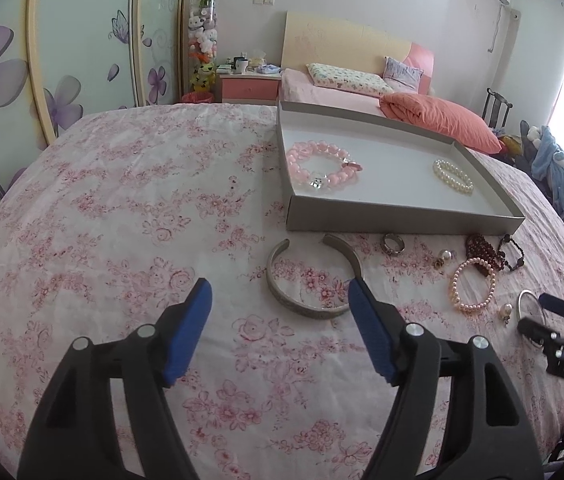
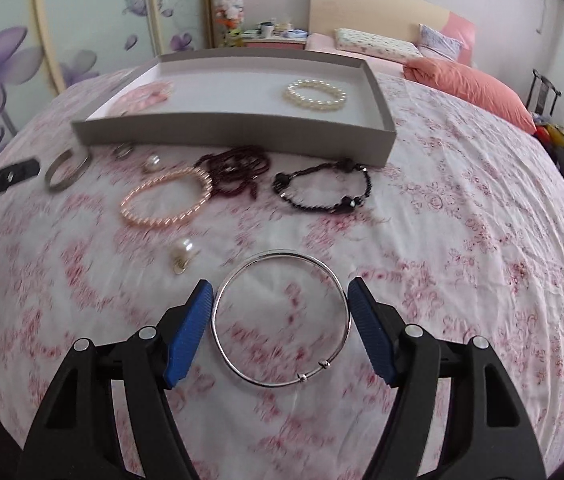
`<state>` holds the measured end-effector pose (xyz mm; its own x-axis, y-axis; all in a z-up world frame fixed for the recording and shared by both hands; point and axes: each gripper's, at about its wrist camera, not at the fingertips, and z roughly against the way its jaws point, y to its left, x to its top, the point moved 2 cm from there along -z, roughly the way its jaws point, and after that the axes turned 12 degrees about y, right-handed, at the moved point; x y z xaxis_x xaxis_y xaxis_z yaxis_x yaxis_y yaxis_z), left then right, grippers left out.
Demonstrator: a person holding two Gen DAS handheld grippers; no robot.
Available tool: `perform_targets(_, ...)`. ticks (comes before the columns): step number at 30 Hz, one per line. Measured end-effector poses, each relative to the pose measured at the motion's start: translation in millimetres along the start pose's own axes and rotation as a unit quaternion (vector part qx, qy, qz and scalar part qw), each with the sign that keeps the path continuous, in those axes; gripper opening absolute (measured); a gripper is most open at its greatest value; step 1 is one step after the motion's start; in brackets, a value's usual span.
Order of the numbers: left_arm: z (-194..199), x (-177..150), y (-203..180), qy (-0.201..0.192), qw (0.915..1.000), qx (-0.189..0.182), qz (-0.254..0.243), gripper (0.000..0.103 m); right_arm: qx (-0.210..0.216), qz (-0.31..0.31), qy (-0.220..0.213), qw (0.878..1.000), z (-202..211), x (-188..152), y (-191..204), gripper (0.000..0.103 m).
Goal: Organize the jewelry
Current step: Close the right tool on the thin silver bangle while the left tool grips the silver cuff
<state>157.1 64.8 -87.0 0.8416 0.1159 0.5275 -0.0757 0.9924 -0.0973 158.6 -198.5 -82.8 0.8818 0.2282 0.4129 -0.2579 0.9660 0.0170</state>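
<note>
Partly hidden pink bracelet (image 2: 144,96) behind tray wall (image 2: 234,130), both grippers spread, left gripper (image 1: 280,304), right gripper (image 2: 280,300).

Jewelry on our flowered cloth, two pieces already in the tray

We see a shallow grey tray (image 2: 234,132) holding a pink bead bracelet (image 1: 321,164) and a white pearl bracelet (image 2: 315,95). In front of it lie an open silver cuff (image 1: 309,280), a ring (image 1: 393,244), dark red beads (image 2: 234,172), a black bracelet (image 2: 321,190), a pink pearl bracelet (image 2: 166,202), two pearl earrings and a thin silver bangle (image 2: 282,320).
</note>
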Motion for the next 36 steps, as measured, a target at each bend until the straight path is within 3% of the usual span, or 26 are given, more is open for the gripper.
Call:
perform_targets(2,-1,0,0,0.003,1.0,0.001,0.001,0.072,0.002,-0.006,0.001,1.0,-2,1,-3,0.071)
perform_targets(4,-3,0,1,0.008,1.0,0.002,0.0,0.074,0.0,-0.006,0.003,1.0,-2,0,-2,0.081)
perform_targets(6,-5,1,1,0.011,0.9999,0.004,0.0,0.076,0.004,-0.007,0.003,1.0,-3,-2,-1,0.082)
perform_targets(9,-9,2,-1,0.018,0.9998,0.007,-0.002,0.078,0.003,-0.002,-0.012,1.0,-1,-4,0,0.07)
perform_targets(19,-31,13,-14,0.058,0.9982,0.016,0.0,0.087,0.002,-0.004,-0.012,1.0,0,-6,2,0.07)
perform_targets(23,-43,21,-24,0.072,0.9966,0.04,-0.005,0.088,0.002,-0.004,-0.012,1.0,-1,-6,2,0.07)
perform_targets(27,-48,25,-31,0.072,0.9954,0.064,-0.006,0.088,0.002,-0.004,-0.012,1.0,0,-6,1,0.07)
perform_targets(36,-47,23,-40,0.063,0.9958,0.067,-0.001,0.084,0.002,-0.009,-0.012,1.0,-1,-6,1,0.071)
